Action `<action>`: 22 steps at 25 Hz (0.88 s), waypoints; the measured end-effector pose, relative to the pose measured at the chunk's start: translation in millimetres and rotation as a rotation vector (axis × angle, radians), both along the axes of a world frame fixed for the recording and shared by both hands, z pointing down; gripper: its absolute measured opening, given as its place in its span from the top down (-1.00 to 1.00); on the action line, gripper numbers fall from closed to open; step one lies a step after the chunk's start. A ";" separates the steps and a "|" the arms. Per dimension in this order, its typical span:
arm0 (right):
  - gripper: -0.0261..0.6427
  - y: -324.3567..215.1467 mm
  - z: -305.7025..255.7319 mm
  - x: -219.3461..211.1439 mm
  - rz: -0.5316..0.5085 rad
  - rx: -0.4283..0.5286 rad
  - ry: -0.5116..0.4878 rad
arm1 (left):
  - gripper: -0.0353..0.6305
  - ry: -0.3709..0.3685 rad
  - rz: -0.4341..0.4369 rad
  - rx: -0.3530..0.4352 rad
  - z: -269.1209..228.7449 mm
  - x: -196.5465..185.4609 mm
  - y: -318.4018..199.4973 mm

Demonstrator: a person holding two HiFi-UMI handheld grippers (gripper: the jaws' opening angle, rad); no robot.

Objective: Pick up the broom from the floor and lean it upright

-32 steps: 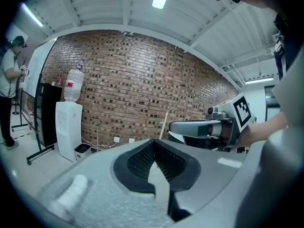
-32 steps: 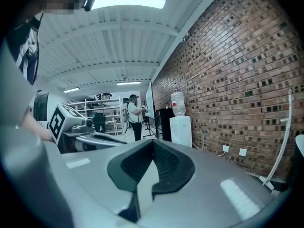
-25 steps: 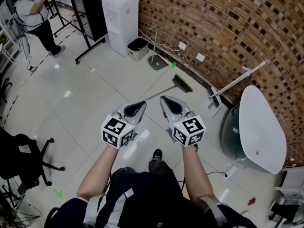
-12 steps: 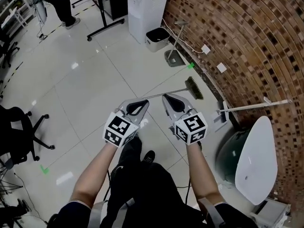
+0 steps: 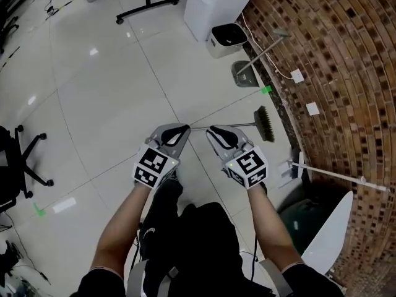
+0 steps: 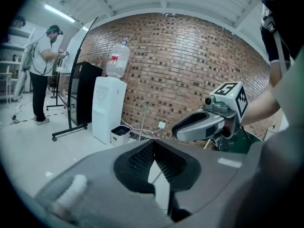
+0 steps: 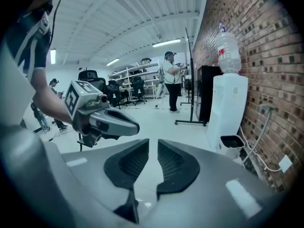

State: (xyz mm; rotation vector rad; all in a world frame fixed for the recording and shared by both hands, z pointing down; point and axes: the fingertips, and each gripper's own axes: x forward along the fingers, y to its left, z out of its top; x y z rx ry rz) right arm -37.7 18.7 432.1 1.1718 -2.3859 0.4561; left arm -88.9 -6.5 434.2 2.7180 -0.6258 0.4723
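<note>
The slim metal-handled, dark-bristled broom (image 5: 244, 125) lies on the white tiled floor (image 5: 111, 104) just beyond both grippers. It is likely light, stiff and head-heavy, so grasp mid-handle. The left gripper (image 5: 181, 129) is clenched and empty; the right gripper (image 5: 211, 131) jaws have just been opening, with nothing between them.

On my feed the left gripper (image 5: 184, 129) and right gripper (image 5: 210, 130) are grey shells with black ribbed pads (image 7: 176, 163). Each carries a white cube (image 5: 154, 166) of black square markers. I see dark short sleeves (image 5: 102, 283) and dark trousers (image 5: 189, 228).
</note>
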 end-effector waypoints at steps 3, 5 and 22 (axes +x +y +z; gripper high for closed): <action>0.68 -25.6 68.2 -7.9 -0.077 -0.059 0.012 | 0.89 -0.037 -0.018 -0.050 62.5 -9.2 -23.9; 0.65 -35.1 121.5 -15.0 -0.146 -0.109 0.030 | 0.89 -0.072 -0.032 -0.080 108.2 -16.4 -33.8; 0.34 -22.3 574.6 -24.8 -0.625 -0.370 0.295 | 0.89 -0.186 -0.163 -0.251 469.9 -45.3 -47.3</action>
